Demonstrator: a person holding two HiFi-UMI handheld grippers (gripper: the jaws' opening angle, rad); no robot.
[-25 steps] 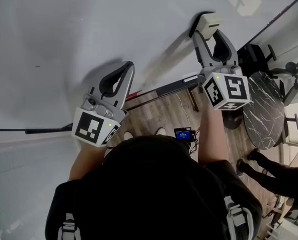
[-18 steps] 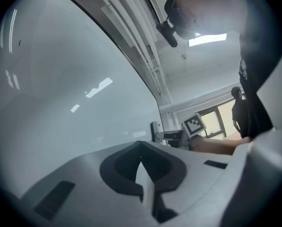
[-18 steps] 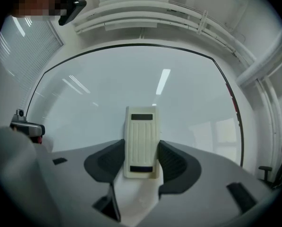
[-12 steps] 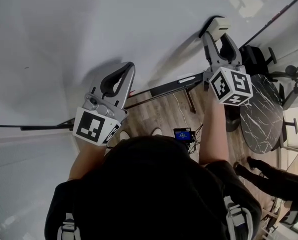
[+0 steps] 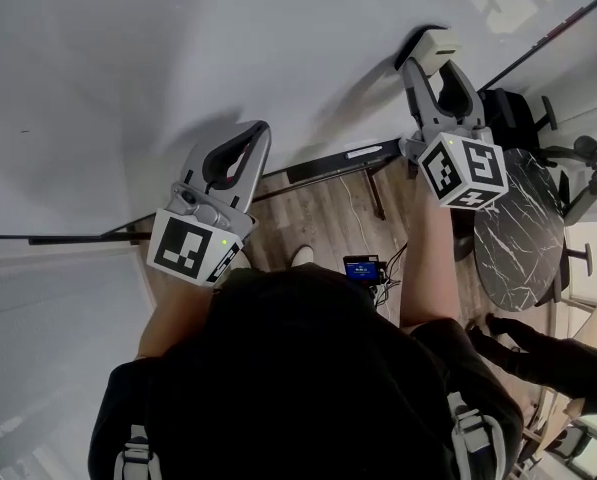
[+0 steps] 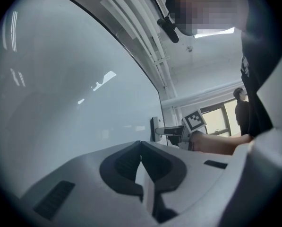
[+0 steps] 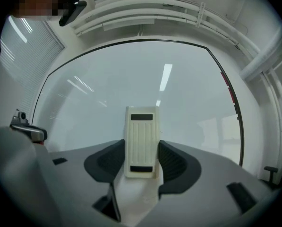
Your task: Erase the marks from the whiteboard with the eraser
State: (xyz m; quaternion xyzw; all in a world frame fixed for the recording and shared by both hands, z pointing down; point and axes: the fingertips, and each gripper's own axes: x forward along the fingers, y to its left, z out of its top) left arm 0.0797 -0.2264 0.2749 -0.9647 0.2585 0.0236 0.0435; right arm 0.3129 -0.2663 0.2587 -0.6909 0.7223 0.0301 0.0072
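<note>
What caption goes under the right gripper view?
The right gripper holds a cream eraser in front of the whiteboard.

Noted: the whiteboard [image 5: 178, 58] is smooth and glossy, reflecting ceiling lights. The eraser [image 7: 141, 141] is cream plastic, ribbed, matt. The floor [image 5: 323, 218] is wood-grain planking.

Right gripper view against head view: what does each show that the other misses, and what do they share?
Only the right gripper view: the eraser's ribbed back clamped between the right gripper's jaws, and white ceiling rails. Only the head view: the wood floor, a marble table and the person's head. Both: the eraser, the right gripper and the whiteboard.
</note>
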